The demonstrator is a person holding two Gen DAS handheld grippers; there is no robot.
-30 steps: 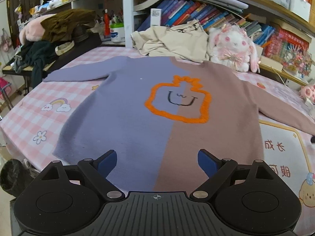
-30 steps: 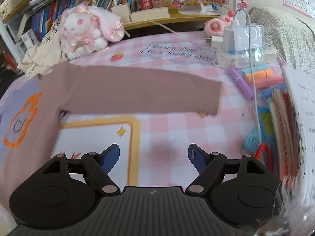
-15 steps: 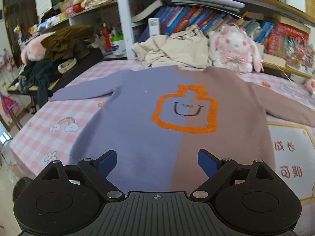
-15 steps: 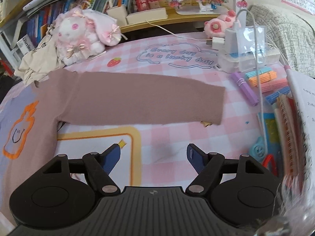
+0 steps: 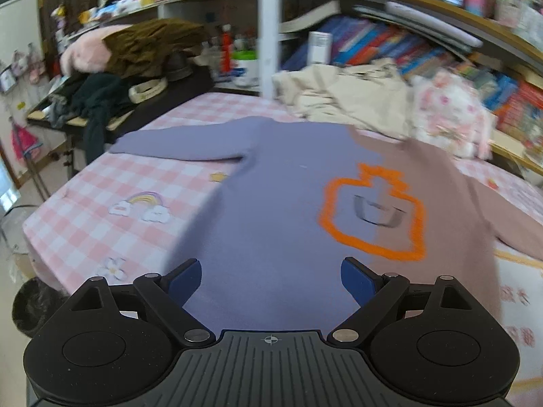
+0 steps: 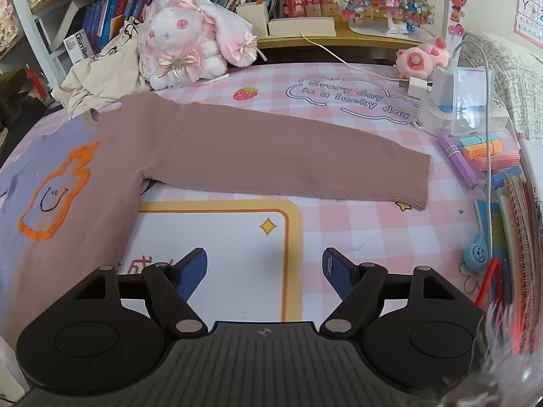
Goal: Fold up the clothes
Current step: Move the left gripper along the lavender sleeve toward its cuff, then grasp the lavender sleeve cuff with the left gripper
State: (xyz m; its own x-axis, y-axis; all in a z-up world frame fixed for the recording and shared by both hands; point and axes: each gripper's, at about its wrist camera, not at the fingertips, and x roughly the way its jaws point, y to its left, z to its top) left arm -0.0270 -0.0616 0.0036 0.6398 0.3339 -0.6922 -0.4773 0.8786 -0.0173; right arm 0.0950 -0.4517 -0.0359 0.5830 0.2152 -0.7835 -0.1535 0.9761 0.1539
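My left gripper (image 5: 271, 279) hangs spread wide and empty over the hem of the sweater (image 5: 288, 210), which lies flat on the checked tablecloth (image 5: 112, 210), its purple sleeve (image 5: 180, 144) reaching toward ten o'clock. My right gripper (image 6: 264, 269) is spread too, holding nothing, with the brown sleeve (image 6: 288, 156) stretched across at twelve o'clock.

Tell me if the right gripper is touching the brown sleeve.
Apart. In the right wrist view the right gripper, jaws open, sits over the mat, with pink cloth showing between it and the brown sleeve.
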